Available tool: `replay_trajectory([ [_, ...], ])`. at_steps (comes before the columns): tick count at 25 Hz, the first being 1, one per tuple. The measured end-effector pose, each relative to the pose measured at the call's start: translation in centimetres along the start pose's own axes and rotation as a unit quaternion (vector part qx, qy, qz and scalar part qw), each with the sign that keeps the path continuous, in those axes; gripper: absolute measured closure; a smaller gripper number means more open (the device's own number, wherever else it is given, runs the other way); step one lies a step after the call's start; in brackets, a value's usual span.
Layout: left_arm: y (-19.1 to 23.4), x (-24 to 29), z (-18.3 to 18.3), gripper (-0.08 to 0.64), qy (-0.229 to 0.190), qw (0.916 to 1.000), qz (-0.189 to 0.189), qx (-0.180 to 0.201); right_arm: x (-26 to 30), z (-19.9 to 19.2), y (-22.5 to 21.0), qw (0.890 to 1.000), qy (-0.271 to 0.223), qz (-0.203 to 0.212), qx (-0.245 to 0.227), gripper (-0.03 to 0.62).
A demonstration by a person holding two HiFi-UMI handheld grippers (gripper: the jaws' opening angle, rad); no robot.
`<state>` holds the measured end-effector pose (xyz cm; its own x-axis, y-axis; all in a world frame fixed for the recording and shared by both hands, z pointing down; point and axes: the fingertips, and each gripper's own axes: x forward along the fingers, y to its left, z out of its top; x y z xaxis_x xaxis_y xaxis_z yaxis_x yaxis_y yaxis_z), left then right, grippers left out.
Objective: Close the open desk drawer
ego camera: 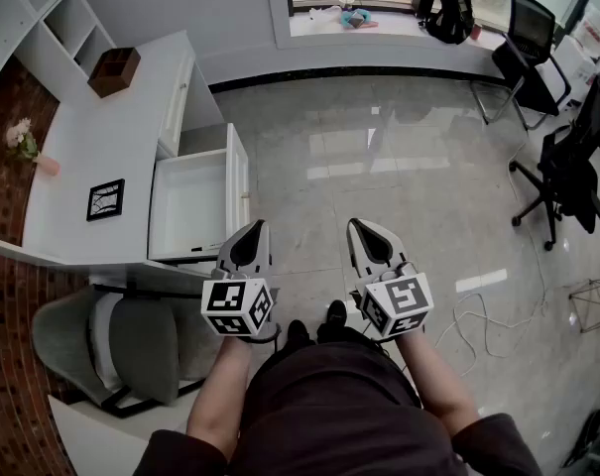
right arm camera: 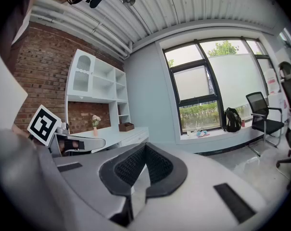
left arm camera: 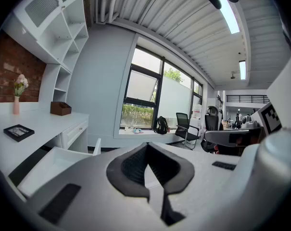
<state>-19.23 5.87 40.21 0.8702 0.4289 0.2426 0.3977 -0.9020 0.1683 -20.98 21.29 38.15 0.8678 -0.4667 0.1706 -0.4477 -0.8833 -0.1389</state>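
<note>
The white desk (ego camera: pixel 91 137) stands at the left, and its lower drawer (ego camera: pixel 190 206) is pulled out, showing a bare white inside. The drawer's front panel (ego camera: pixel 237 178) faces the tiled floor. My left gripper (ego camera: pixel 252 234) is shut on nothing, its tip just right of the drawer's near front corner and apart from it. My right gripper (ego camera: pixel 365 232) is also shut and holds nothing, over the floor farther right. In the left gripper view the drawer (left arm camera: pixel 49 163) lies low at the left, ahead of the left gripper (left arm camera: pixel 146 147). The right gripper (right arm camera: pixel 144 147) points towards the window wall.
On the desk are a brown box (ego camera: pixel 114 70), a black picture frame (ego camera: pixel 106 199) and a pink vase of flowers (ego camera: pixel 27 147). A grey chair (ego camera: pixel 121 350) sits under the desk's near end. Black office chairs (ego camera: pixel 567 172), a backpack (ego camera: pixel 450 10) and floor cables (ego camera: pixel 478 315) are at the right.
</note>
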Motion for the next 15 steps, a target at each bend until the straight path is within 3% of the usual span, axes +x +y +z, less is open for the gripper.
replay_trajectory([
  [15, -0.7, 2.7, 3.2, 0.551, -0.025, 0.9994, 0.022, 0.004, 0.0, 3.6, -4.5, 0.999, -0.040, -0.008, 0.000, 0.588],
])
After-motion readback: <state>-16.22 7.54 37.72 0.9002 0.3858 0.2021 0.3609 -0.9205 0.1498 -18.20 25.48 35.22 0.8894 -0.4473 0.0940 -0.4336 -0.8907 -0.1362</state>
